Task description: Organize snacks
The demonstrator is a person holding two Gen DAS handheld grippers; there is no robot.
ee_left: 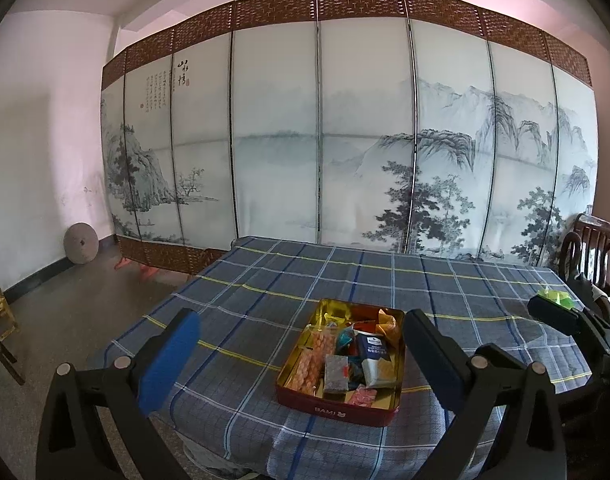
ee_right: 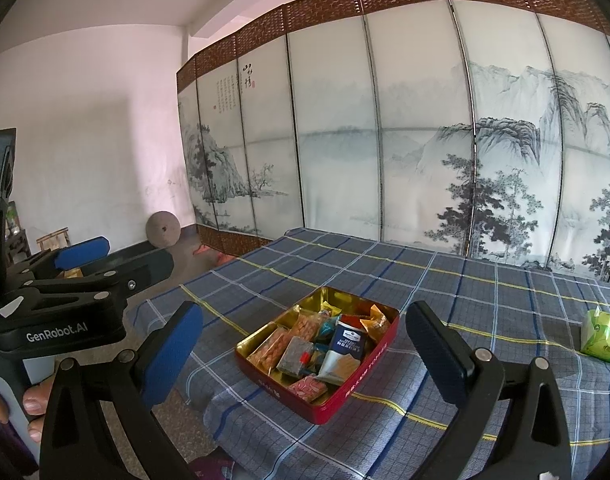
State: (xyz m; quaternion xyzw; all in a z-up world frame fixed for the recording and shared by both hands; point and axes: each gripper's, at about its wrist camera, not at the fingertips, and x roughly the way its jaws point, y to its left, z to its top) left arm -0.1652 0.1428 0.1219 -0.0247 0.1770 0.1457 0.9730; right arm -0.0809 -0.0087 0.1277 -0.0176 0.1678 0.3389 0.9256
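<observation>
One red rectangular tin with gold lining [ee_left: 337, 408], filled with assorted wrapped snacks, is seen on the blue plaid tablecloth [ee_left: 265, 288]. One green snack packet [ee_right: 603, 334] lies well apart. Left gripper [ee_left: 301, 360] and right gripper [ee_right: 305, 354] are held wide open, nothing gripped.

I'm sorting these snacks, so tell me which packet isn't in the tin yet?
The green packet, alone on the checked cloth right of the red tin; every other packet lies inside the tin.
</observation>
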